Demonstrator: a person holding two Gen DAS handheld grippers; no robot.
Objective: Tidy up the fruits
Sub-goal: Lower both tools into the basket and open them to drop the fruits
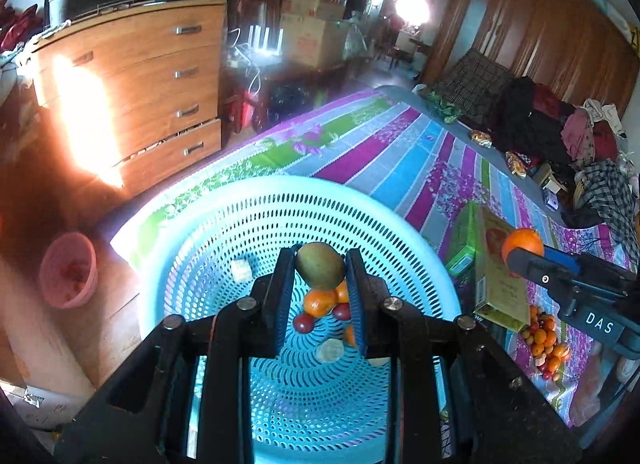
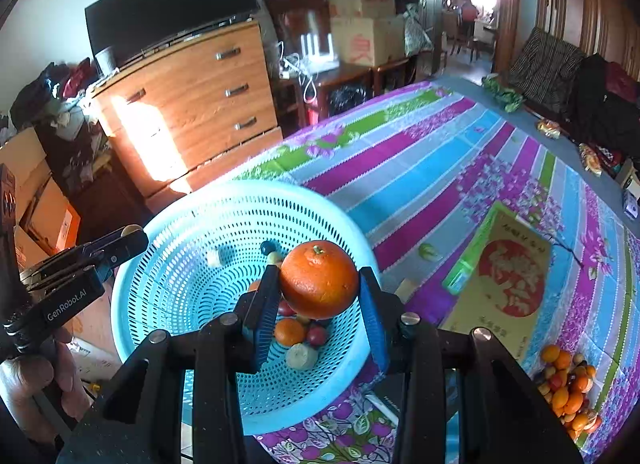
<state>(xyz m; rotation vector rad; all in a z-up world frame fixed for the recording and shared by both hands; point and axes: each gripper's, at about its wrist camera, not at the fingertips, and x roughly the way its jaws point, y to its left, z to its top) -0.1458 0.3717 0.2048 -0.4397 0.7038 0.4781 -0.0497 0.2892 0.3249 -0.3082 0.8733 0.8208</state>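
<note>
Two grippers (one fruit each), one basket (image 2: 168,224).

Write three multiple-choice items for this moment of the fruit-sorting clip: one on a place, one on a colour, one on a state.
1. Where does the pile of loose small fruits lie?
A. on the striped bedsheet, to the right of the basket
B. on top of the dresser
C. inside the pink bowl on the floor

2. What colour is the perforated basket?
A. pink
B. light blue
C. green

3. What is the state of the right gripper?
A. wide open, holding nothing
B. shut on a green mango
C. shut on the orange

Answers:
1 A: the right wrist view shows the pile on the sheet, beyond the flat printed box.
2 B: its rim and holed wall are light blue in both views.
3 C: the orange sits clamped between both pads above the basket; the green mango is in the left gripper.
</note>
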